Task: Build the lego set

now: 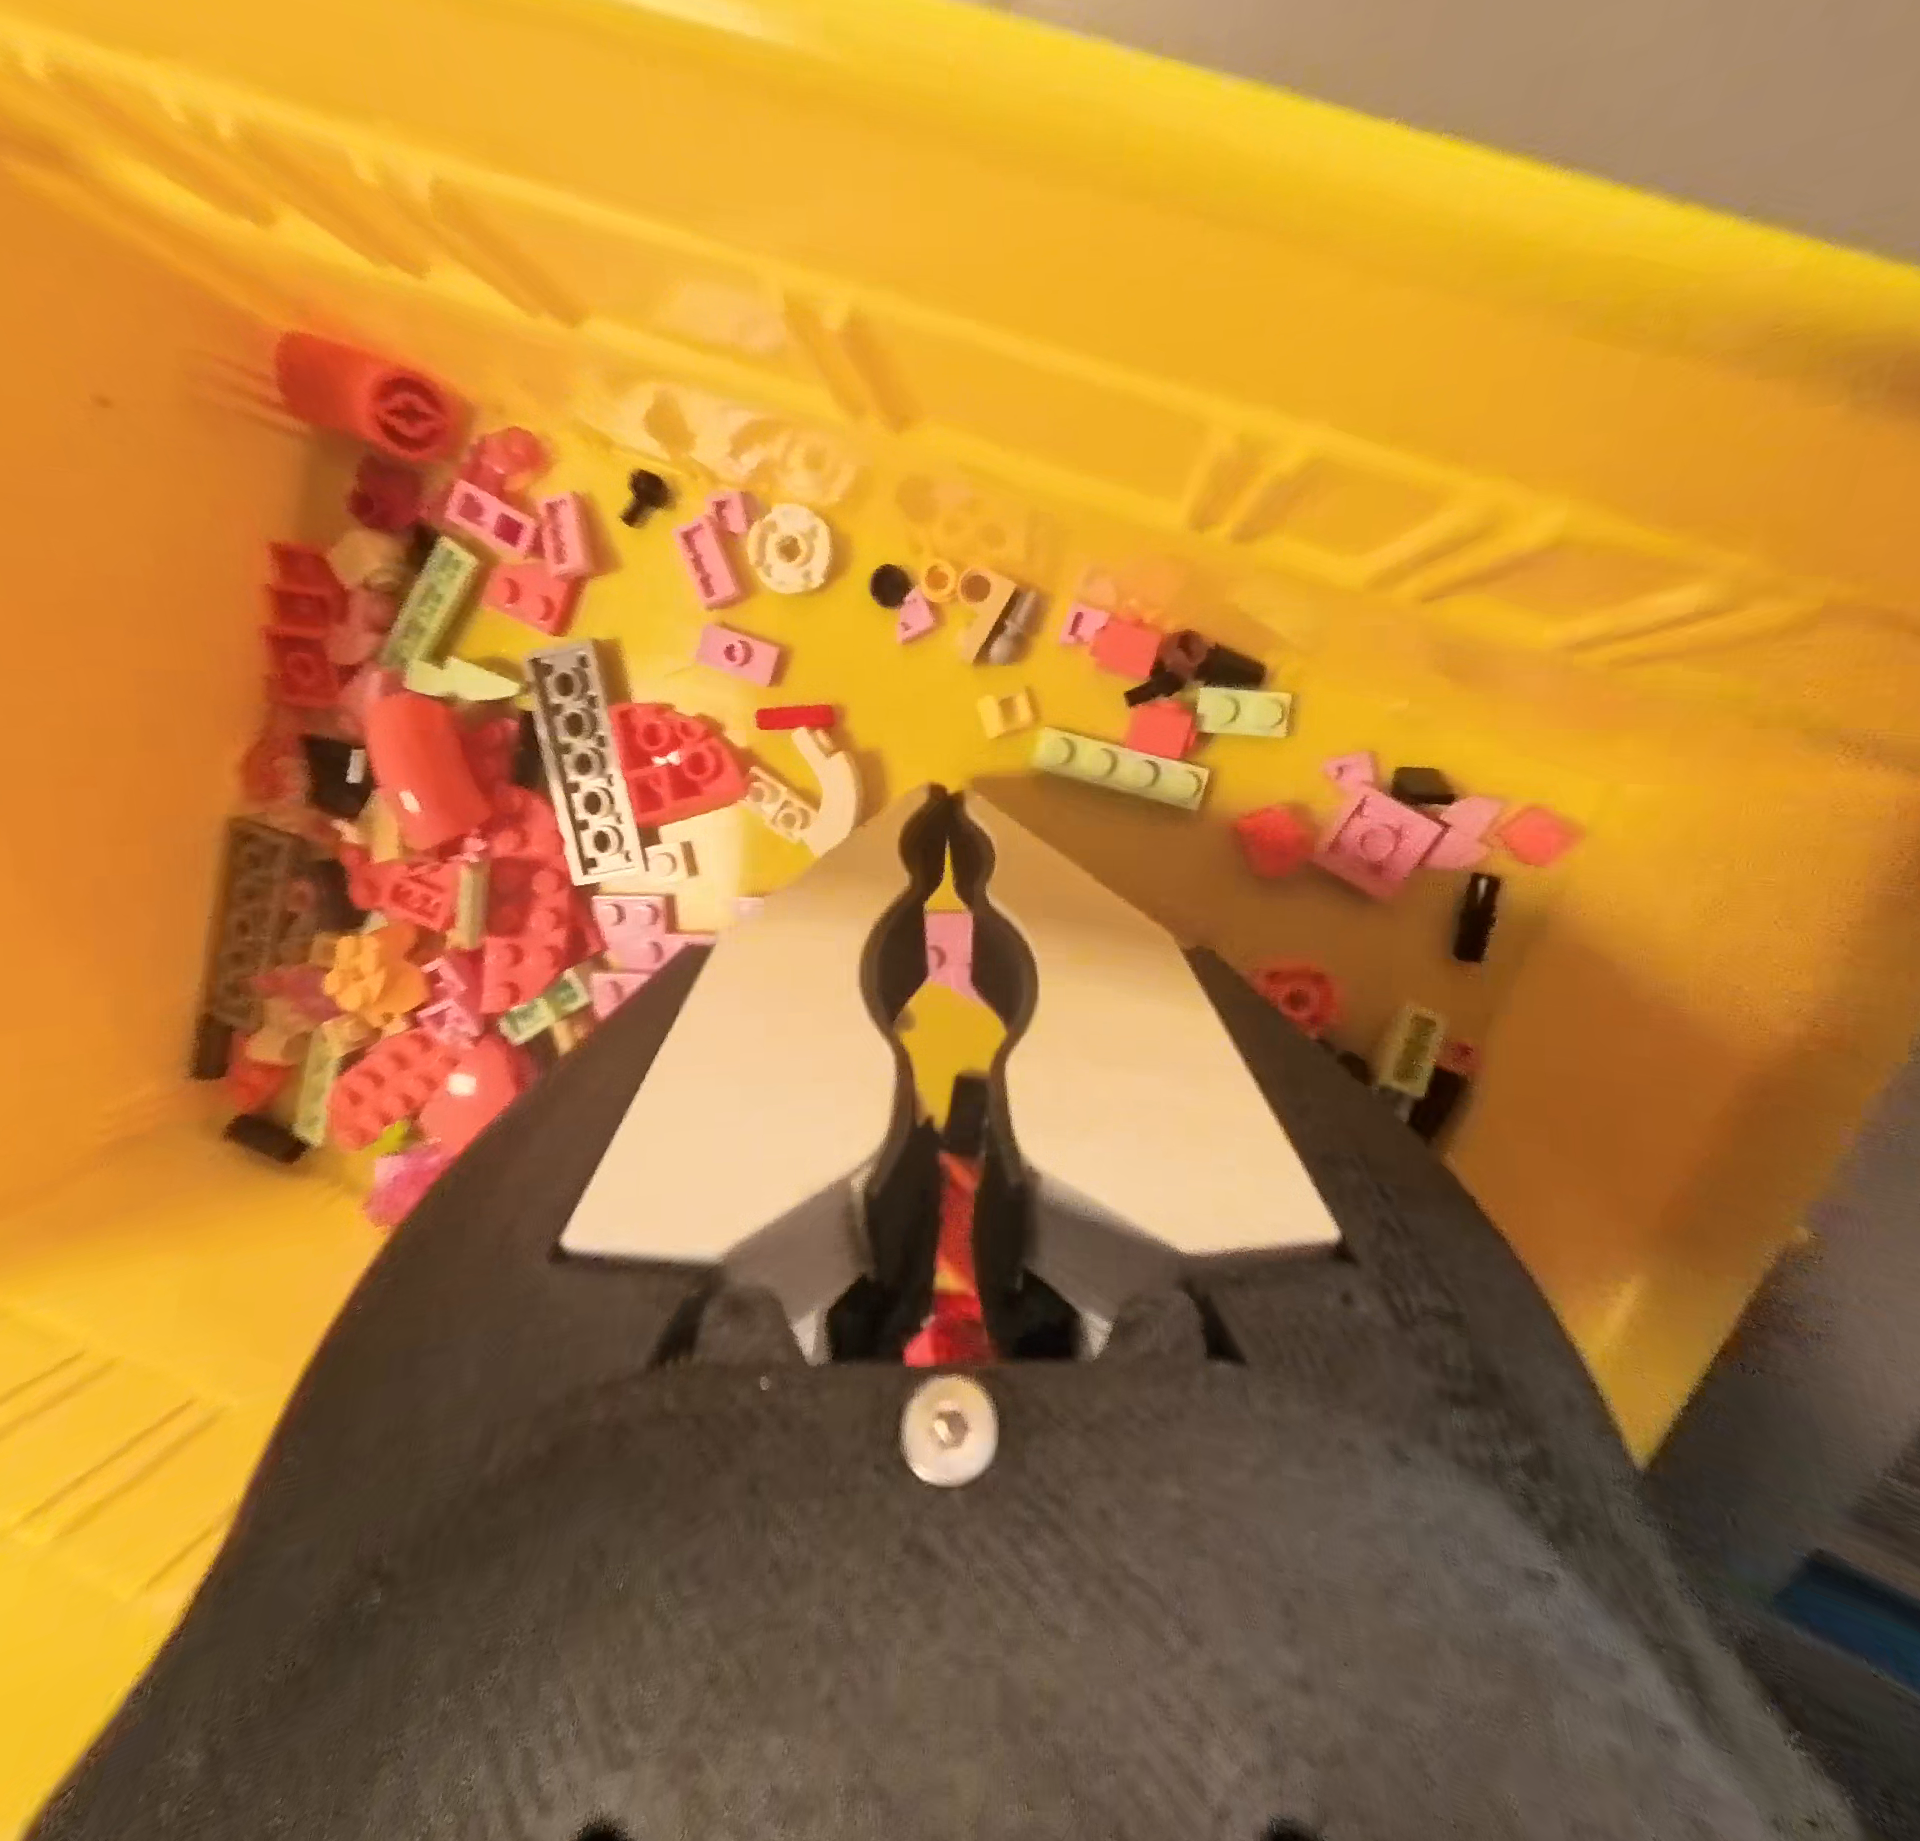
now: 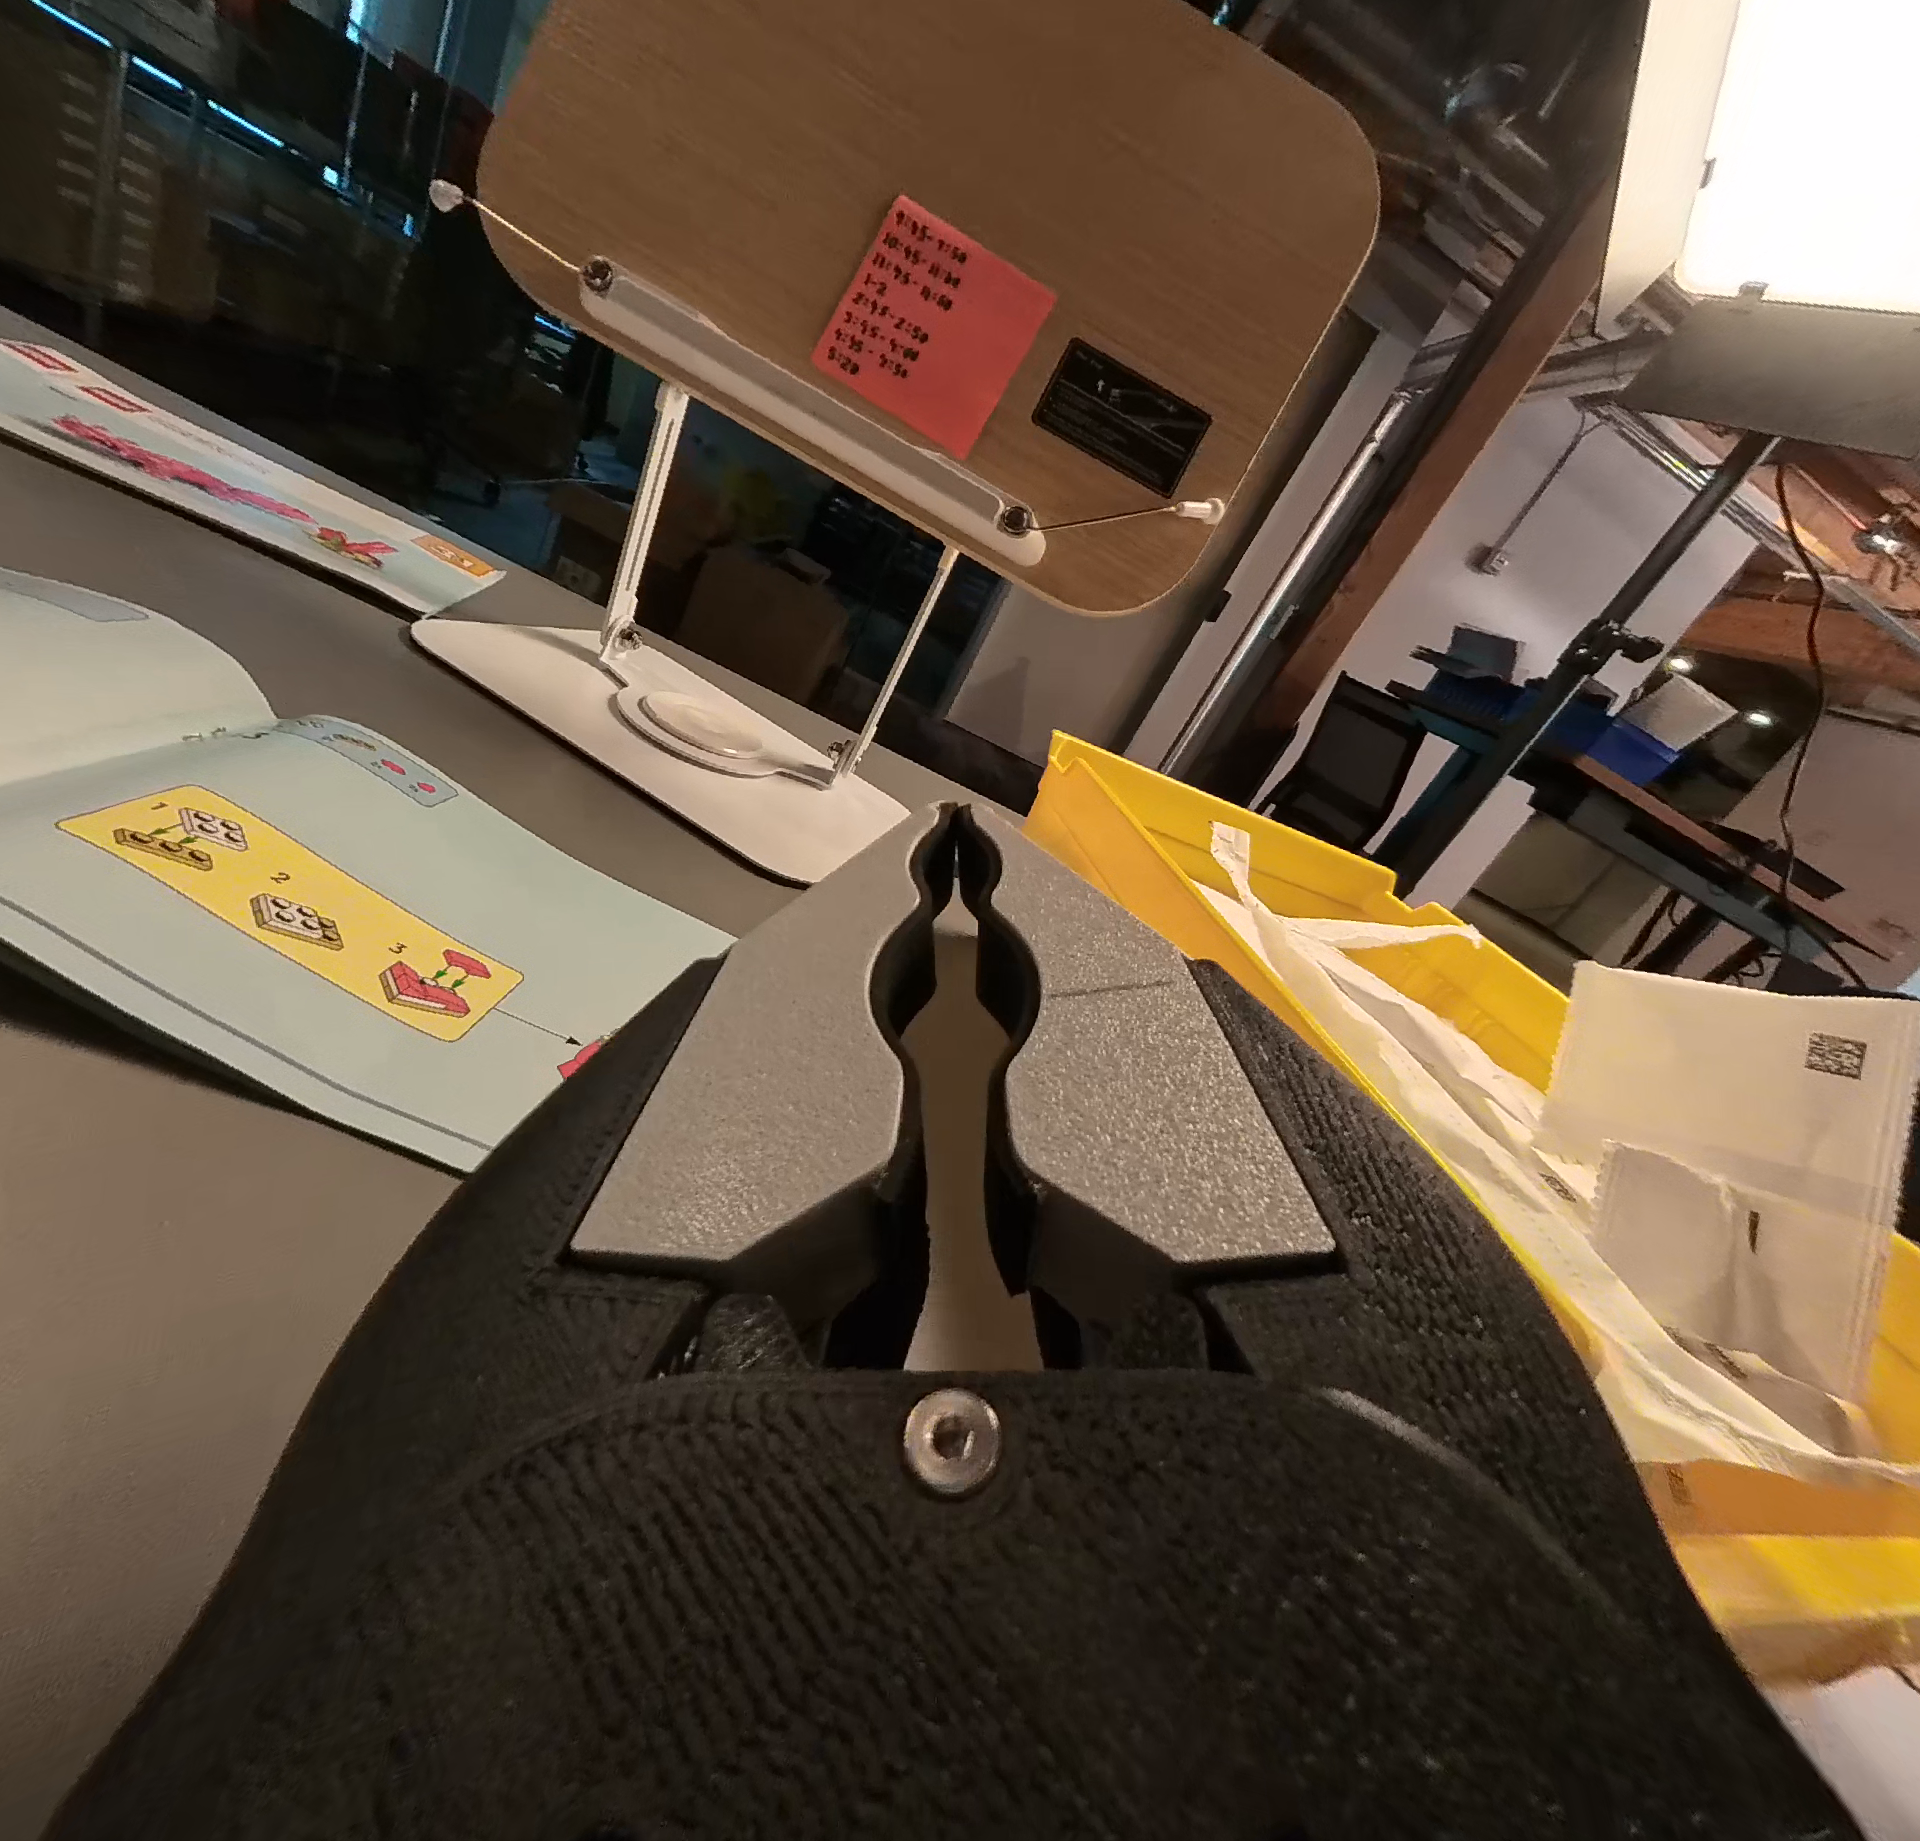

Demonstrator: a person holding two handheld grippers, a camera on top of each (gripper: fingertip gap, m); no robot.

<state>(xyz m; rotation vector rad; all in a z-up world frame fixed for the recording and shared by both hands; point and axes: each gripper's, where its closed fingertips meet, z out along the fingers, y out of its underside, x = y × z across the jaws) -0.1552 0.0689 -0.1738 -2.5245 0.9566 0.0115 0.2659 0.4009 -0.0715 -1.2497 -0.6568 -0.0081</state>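
Note:
In the left wrist view my left gripper is inside a yellow bin, above its floor. Its fingertips touch each other, so it is shut. A pink piece shows through the hollow behind the tips, and I cannot tell whether the gripper touches it. Loose bricks lie on the bin floor: a red and pink heap at the left, a grey plate, a white arch and a light green plate near the tips. In the right wrist view my right gripper is shut, low over the dark table.
An open instruction booklet lies on the table at the left, and another lies farther back. A wooden book stand on a white base stands ahead. A yellow bin with torn paper bags is at the right. A bright lamp is at the upper right. My right fingertips sit around 55 cm from my left ones. The grey plate is about 7 cm from my left fingertips.

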